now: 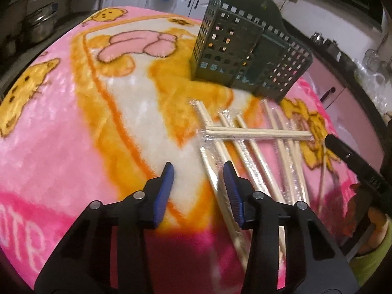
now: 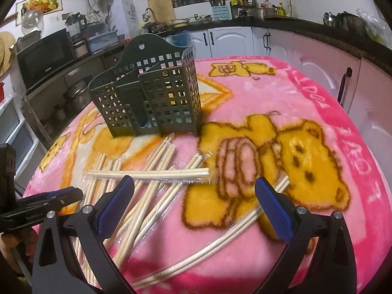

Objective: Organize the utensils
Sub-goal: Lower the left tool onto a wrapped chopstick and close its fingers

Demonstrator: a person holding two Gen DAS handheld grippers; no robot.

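Observation:
A dark green perforated utensil holder (image 1: 235,49) (image 2: 152,98) stands upright on the pink bear blanket (image 1: 73,122) (image 2: 306,98). In front of it lie several pairs of wooden chopsticks in clear wrappers, with one pair (image 1: 257,132) (image 2: 147,174) crosswise on top of the pile. My left gripper (image 1: 199,169) hangs low over the pile's left edge, open, with only blanket between its blue pads; one wrapped pair (image 1: 220,171) runs just inside its right finger. My right gripper (image 2: 194,182) is wide open above the chopsticks, holding nothing. A curved pair (image 2: 232,235) lies under its right finger.
The blanket-covered table is ringed by kitchen counters and white and pink cabinets (image 2: 227,39). A black microwave (image 2: 41,56) and steel pots (image 1: 39,24) stand beyond the table's edge. The left gripper's black body (image 2: 36,203) shows at the left of the right wrist view.

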